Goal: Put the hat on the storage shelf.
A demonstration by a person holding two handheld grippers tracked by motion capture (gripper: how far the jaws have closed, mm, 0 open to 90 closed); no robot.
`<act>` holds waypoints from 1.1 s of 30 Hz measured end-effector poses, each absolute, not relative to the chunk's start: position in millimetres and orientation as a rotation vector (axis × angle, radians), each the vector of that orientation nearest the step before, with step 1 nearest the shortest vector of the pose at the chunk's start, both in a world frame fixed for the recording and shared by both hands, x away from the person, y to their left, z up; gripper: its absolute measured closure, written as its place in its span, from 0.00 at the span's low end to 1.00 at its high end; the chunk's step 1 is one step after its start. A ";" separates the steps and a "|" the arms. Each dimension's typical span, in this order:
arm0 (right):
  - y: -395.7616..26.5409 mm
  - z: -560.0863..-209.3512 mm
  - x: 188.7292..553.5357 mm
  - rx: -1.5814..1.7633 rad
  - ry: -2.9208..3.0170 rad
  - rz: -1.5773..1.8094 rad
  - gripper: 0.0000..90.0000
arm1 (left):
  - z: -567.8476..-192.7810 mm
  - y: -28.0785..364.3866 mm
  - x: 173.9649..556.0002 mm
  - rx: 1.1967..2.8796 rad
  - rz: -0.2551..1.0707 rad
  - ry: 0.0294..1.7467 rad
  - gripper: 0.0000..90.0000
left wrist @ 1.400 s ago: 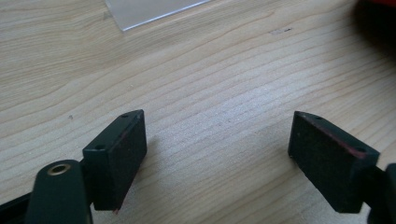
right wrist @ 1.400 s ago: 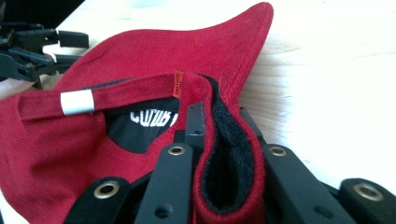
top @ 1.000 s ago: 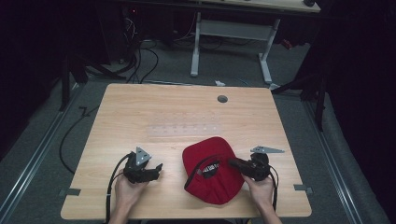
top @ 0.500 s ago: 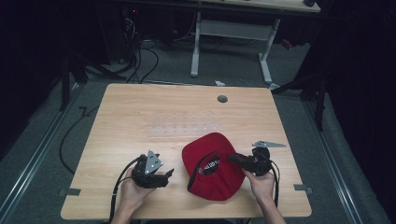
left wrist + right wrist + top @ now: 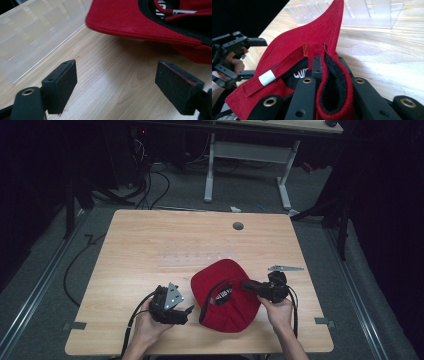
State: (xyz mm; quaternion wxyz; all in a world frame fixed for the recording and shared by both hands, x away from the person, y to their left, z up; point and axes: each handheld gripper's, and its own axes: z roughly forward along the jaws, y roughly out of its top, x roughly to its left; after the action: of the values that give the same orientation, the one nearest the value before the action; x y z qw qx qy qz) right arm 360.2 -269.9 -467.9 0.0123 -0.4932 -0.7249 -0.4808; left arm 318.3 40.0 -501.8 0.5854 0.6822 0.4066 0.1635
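Where the high view looks down on the wooden table (image 5: pixel 150 245), a red cap (image 5: pixel 227 295) lies upturned near the front edge, between the left gripper (image 5: pixel 187 312) and the right gripper (image 5: pixel 245 285). The right gripper is clamped on the cap's rim; the left gripper stands just beside the cap, apart from it. In the left gripper view, the left gripper (image 5: pixel 116 86) has just been opening its jaws, which stand wide with bare table between them; the cap (image 5: pixel 130 18) lies just ahead, beside a clear plastic organiser tray (image 5: pixel 35 35). In the right gripper view, the right gripper (image 5: pixel 325 66) pinches a fold of the cap's rim (image 5: pixel 332 82), black lining showing inside the fold.
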 end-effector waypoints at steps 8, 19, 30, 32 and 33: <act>-262.7 -462.5 364.7 -1.502 -2.270 -1.466 0.91 | -495.5 32.0 317.9 1.599 0.343 0.925 0.17; -253.8 -452.3 368.8 -1.480 -2.306 -1.391 0.90 | -492.6 25.2 315.7 1.624 0.400 0.875 0.16; -246.6 -453.8 371.8 -1.471 -2.300 -1.353 0.90 | -496.0 23.6 315.2 1.643 0.474 0.858 0.18; -245.8 -453.2 371.3 -1.468 -2.302 -1.349 0.90 | -496.8 22.5 315.8 1.655 0.482 0.856 0.21; -245.7 -453.3 371.3 -1.467 -2.303 -1.346 0.90 | -496.9 21.7 316.6 1.651 0.491 0.865 0.23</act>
State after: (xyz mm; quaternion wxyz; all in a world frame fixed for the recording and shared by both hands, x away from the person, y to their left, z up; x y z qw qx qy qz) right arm 371.3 -245.7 -453.3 0.0488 -0.4812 -0.7557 -0.4416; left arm 316.6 21.7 -496.9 0.5706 0.7035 0.3686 0.2090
